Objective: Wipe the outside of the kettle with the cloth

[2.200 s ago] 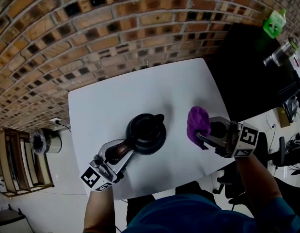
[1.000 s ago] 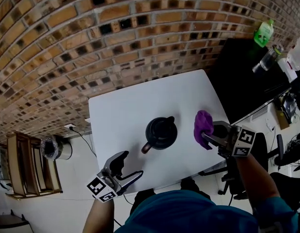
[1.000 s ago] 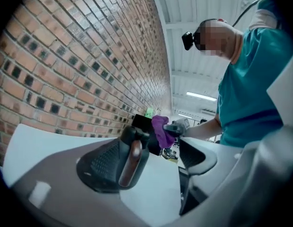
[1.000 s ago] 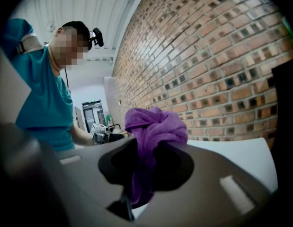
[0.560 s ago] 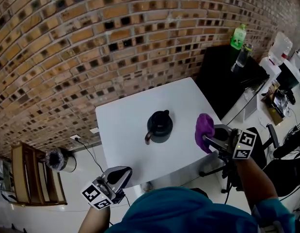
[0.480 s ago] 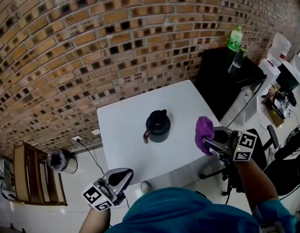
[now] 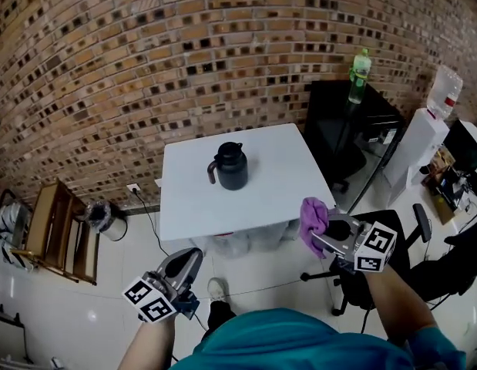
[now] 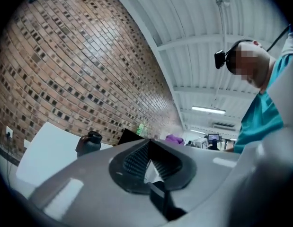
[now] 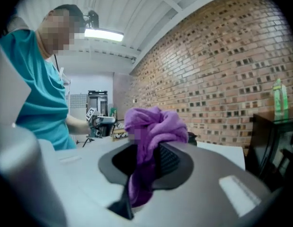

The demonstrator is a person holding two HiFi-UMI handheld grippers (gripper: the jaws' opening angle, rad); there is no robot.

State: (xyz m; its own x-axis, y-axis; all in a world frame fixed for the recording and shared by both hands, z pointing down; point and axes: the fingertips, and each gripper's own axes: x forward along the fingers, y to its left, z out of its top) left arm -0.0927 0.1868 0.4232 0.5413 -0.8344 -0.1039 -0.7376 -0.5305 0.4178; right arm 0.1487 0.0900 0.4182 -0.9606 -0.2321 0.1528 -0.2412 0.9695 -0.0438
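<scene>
Nearest me, my left gripper is hanging low on the left, jaws pressed together on nothing. To the right, my right gripper is pinching the purple cloth. Farther off, the black kettle is standing upright on the white table, well apart from both.

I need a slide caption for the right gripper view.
Right gripper, jaws shut on purple cloth, before a brick wall.

Left tool released the kettle and shut empty; it and the right tool, with the cloth, backed off the surface.
</scene>
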